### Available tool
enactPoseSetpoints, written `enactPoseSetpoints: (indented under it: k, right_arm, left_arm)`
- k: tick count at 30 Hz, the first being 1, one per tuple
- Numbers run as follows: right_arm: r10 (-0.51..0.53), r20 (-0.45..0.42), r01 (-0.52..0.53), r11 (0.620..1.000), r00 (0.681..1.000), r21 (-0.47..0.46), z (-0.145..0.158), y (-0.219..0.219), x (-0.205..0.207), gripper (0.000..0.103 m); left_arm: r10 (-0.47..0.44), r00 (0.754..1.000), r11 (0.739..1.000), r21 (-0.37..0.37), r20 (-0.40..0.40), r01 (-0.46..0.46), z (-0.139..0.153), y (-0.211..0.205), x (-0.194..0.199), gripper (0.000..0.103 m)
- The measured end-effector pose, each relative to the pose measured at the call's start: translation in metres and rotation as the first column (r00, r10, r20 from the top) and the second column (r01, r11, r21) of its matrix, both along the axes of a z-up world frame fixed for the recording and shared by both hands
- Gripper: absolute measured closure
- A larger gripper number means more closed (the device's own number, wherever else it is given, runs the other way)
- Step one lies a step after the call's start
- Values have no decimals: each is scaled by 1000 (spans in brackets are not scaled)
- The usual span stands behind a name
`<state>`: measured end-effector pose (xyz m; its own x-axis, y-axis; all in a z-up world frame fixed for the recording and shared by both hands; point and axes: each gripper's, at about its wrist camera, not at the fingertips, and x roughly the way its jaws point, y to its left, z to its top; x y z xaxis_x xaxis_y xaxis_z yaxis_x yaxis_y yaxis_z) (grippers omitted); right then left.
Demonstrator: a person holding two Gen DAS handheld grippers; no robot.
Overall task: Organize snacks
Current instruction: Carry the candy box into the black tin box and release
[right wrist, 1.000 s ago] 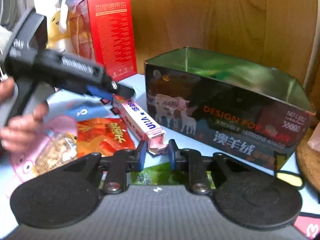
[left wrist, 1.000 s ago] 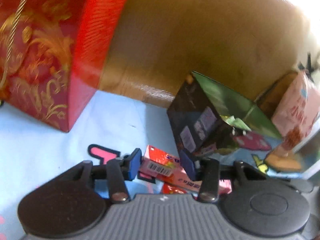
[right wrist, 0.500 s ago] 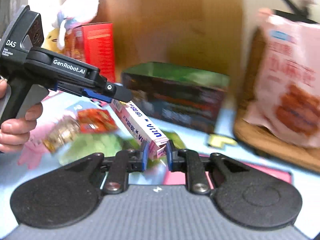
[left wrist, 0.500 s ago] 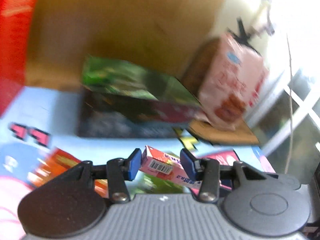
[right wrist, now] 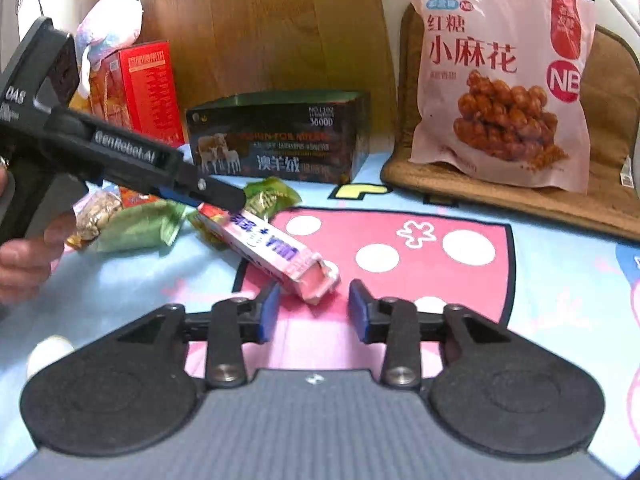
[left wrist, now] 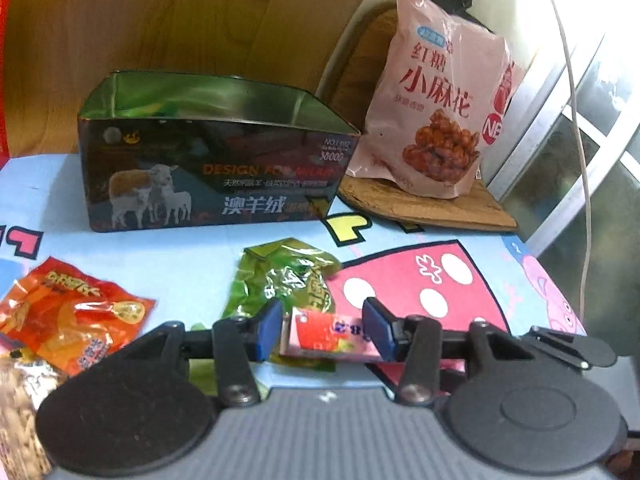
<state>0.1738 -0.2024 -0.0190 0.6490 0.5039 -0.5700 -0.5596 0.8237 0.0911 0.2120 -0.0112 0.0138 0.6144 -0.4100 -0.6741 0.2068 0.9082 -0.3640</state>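
A long pink snack box (right wrist: 268, 244) slants over the cartoon mat. My left gripper (right wrist: 216, 196), held by a person's hand (right wrist: 24, 256), grips its far end. In the left wrist view that end of the box (left wrist: 328, 334) sits between the blue pads of the left gripper (left wrist: 320, 330), which touch it while the jaws are opening. My right gripper (right wrist: 314, 312) has its jaws opening, and the box's torn near end lies just ahead of the pads, untouched. An open dark tin (left wrist: 208, 184) with sheep on its side stands at the back.
A big pink bag of fried twists (right wrist: 500, 80) leans on a brown cushion (right wrist: 600, 200) at the right. Green (left wrist: 288, 276) and orange (left wrist: 68, 316) packets and a nut packet (right wrist: 96, 216) lie left of the box. A red carton (right wrist: 148, 88) and a plush toy (right wrist: 112, 20) stand at the back left.
Both grippers swung right with the pink box, away from the red carton. The right gripper's pads have spread and let go of the box's near end. The left still holds the far end.
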Motion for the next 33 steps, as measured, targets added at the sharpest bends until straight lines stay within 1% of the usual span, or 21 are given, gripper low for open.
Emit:
enactPoseSetpoints:
  k: [2,4,5,6,8,10,13,16,18,20,23,24,27,29,31,33]
  right_arm:
    - [21,-7,-21,1000,1000,12,0,1,0,60]
    - [3,1,-3,1000,1000,-21,-1,5,0,66]
    - [-5,20,5,1000,1000,-25,1,6,0,76]
    - [2,21,-2,1000,1000,-1,4,6,0,82]
    - [-14,33,14,1000,999,18,9,9,2,82]
    - [-11,85,9,1000,996,26,16,18,4,82]
    - [-12,165,3,998,986,57,35,33,14,82]
    - [-6,228,-13,997,974,82,52,52,38,82]
    - [-7,249,-15,996,968,87,57,65,59,82]
    - [-12,265,-8,997,964,75,59,78,80,82]
    - [-44,267,29,998,963,58,57,92,110,82]
    - [-59,256,45,997,965,62,56,94,120,79]
    - [-101,215,84,993,971,87,55,90,135,78]
    - [-111,213,89,990,971,106,57,83,132,78]
    - [-103,222,80,991,970,111,60,74,121,78]
    - [-83,204,62,992,975,111,59,65,107,78]
  left_arm:
    - [0,1000,1000,11,1,0,-2,-6,-1,55]
    - [-1,1000,999,34,11,1,-1,-10,-2,55]
    - [1,1000,1000,25,5,-1,0,-9,-2,55]
    - [7,1000,1000,17,-1,-7,2,-6,-1,55]
    - [29,999,1000,-4,13,-29,9,2,0,56]
    - [53,997,998,-17,50,-52,21,11,2,57]
    - [102,987,994,-38,122,-98,44,29,9,57]
    - [157,969,988,-35,188,-153,64,46,25,57]
    - [190,960,982,-28,205,-189,70,54,39,57]
    - [214,955,977,-23,206,-214,72,59,53,58]
    - [227,954,973,-3,194,-231,67,59,74,58]
    - [224,957,973,8,187,-229,64,57,79,57]
    - [224,959,971,41,174,-234,56,52,90,55]
    - [228,956,969,54,183,-241,53,53,87,55]
    - [228,956,970,46,183,-240,52,56,77,55]
    - [223,958,973,21,179,-230,55,61,64,55]
